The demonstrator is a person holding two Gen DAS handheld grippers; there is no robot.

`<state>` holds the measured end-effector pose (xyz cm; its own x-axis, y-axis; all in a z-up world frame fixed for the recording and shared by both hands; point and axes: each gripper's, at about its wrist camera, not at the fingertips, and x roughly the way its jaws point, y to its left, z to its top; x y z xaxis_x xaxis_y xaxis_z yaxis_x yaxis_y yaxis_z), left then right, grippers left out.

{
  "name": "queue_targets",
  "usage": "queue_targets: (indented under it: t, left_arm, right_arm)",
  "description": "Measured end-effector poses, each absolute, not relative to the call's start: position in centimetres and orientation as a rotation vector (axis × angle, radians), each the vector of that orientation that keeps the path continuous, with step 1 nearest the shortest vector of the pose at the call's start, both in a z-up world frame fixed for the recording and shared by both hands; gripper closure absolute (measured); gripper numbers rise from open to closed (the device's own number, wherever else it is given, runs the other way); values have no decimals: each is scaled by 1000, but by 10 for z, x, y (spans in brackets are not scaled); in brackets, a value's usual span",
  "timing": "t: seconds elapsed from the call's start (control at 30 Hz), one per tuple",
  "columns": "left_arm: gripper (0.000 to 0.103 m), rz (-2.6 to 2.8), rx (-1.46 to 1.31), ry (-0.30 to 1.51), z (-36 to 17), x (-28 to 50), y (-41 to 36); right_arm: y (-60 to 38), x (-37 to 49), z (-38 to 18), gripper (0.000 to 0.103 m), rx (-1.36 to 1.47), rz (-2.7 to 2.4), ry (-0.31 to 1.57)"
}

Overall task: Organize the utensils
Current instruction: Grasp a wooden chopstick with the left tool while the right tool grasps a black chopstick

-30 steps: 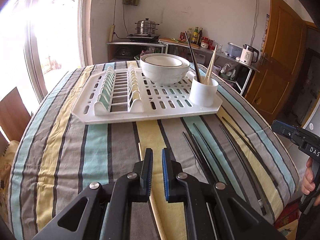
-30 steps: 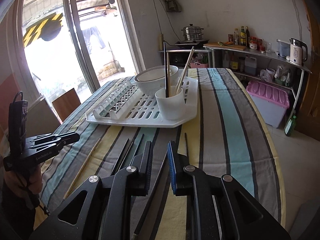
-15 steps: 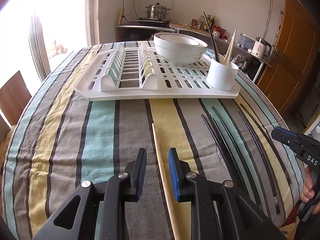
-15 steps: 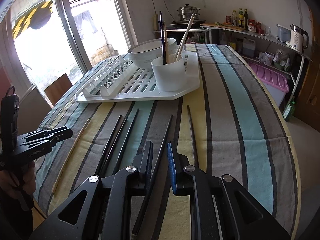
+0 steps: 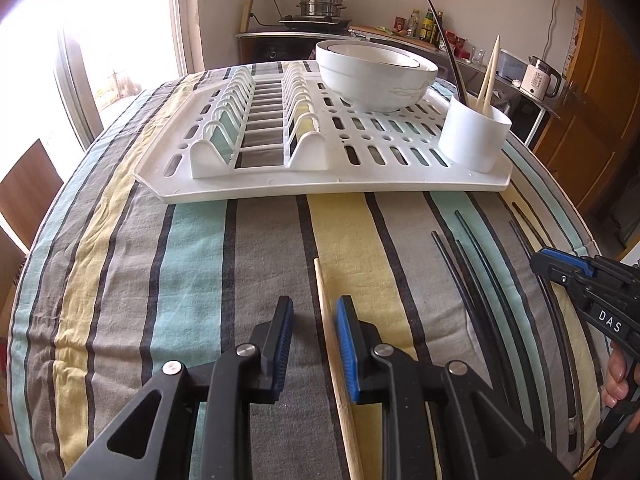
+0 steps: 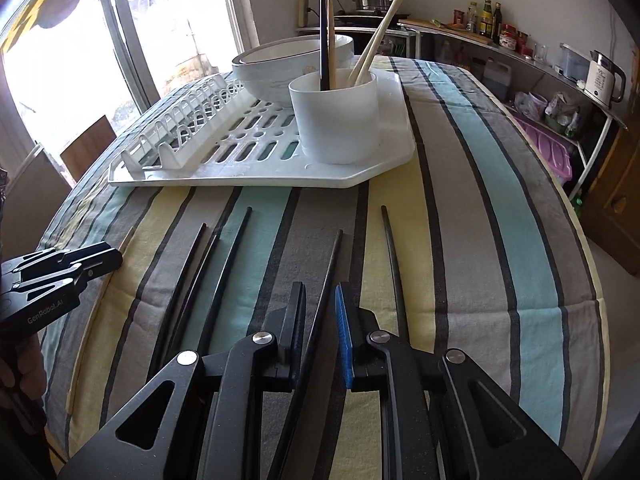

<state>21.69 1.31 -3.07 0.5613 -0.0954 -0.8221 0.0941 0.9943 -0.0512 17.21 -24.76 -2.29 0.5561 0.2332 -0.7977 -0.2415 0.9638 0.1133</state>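
A pale wooden chopstick (image 5: 326,320) lies on the striped cloth. My left gripper (image 5: 315,307) stands open low over it, and the stick runs between the fingers close to the right pad, unpressed. My right gripper (image 6: 319,294) is open with a narrow gap, and a black chopstick (image 6: 332,256) passes between its fingers without being pinched. More black chopsticks (image 6: 228,268) lie beside it, and they also show in the left wrist view (image 5: 480,300). A white cup (image 6: 334,120) on the drying rack (image 6: 240,178) holds a few upright chopsticks.
Stacked white bowls (image 5: 376,76) sit on the rack (image 5: 280,190) behind the cup (image 5: 474,140). The table edge falls away on the right, with shelves, a kettle (image 6: 602,76) and a pink bin (image 6: 548,152) beyond. A window and a wooden chair are to the left.
Both grippers have sunk toward the cloth and tipped further down. The left jaws have widened and now straddle the wooden chopstick. The right jaws now straddle a black one at the same width.
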Motion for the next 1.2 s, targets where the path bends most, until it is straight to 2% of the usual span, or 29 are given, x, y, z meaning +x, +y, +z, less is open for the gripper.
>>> queue_targets:
  t: [0.33, 0.43, 0.5, 0.67, 0.93, 1.2]
  left_arm:
    - [81, -86, 67, 944, -33, 217, 2]
    - [82, -83, 77, 942, -33, 218, 0]
    - [85, -87, 81, 942, -33, 219, -1]
    - [97, -87, 86, 936, -33, 221, -4]
    - [98, -107, 78, 940, -29, 223, -3]
    - [98, -132, 55, 862, 4, 215, 0]
  right_arm:
    - [-238, 178, -25, 88, -67, 251, 952]
    - [-235, 179, -25, 92, -81, 248, 951]
    - [-235, 180, -25, 96, -79, 249, 952]
    - [-239, 181, -25, 97, -51, 264, 953]
    - [-245, 176, -13, 97, 7, 306, 913]
    - [-251, 169, 12, 97, 54, 335, 840]
